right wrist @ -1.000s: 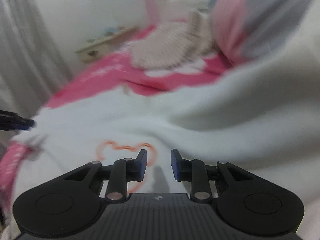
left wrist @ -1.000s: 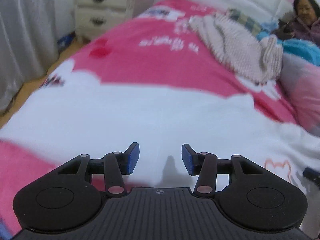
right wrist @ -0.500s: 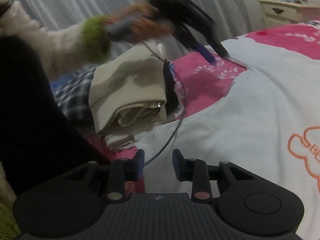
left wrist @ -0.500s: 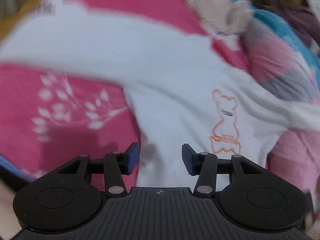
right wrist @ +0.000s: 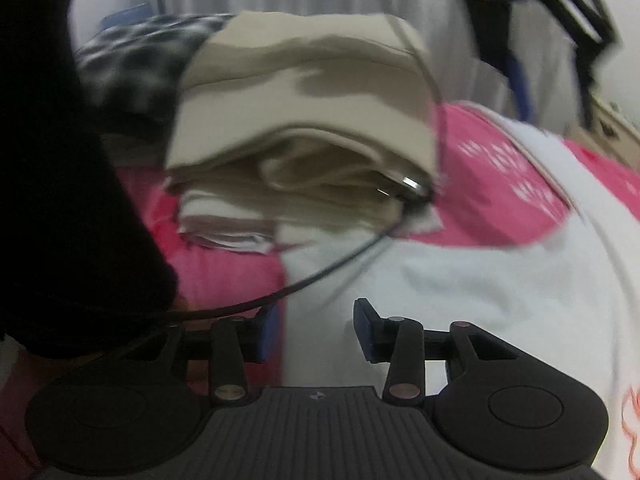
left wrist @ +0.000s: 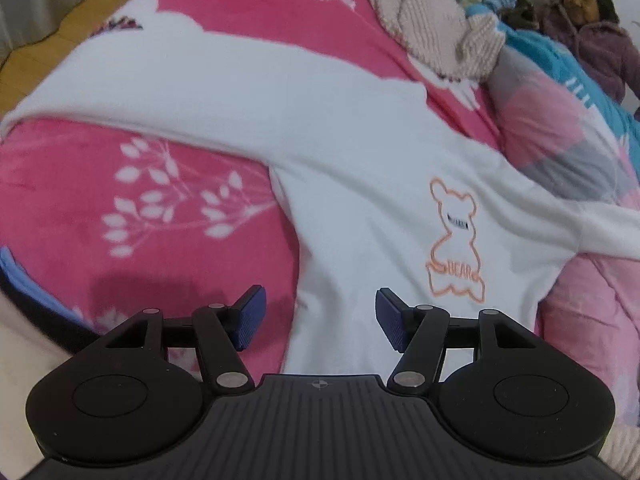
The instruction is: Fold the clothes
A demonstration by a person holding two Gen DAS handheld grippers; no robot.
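Observation:
A white long-sleeved shirt [left wrist: 360, 140] with an orange bear print [left wrist: 456, 240] lies spread on the pink bedspread [left wrist: 140, 208], one sleeve stretched to the left. My left gripper [left wrist: 320, 312] hovers over the shirt's near edge, its jaws opening with nothing between them. In the right wrist view, my right gripper [right wrist: 316, 324] hangs over a corner of the same shirt [right wrist: 480, 292], beside a stack of folded beige clothes [right wrist: 304, 120]. Its jaws are opening too and hold nothing. The left gripper [right wrist: 552, 92] shows blurred at top right.
A beige knit sweater [left wrist: 432, 28] lies at the bed's far side, with a pink and grey quilt [left wrist: 560, 132] and a seated person [left wrist: 592, 40] on the right. A black cable [right wrist: 320, 280] crosses in front of the right fingers. Plaid cloth [right wrist: 132, 60] lies behind the stack.
The left view tipped down from across the bed onto the bear print, and its jaws widened. My right gripper swung left from the print to the folded stack, with its jaws spreading.

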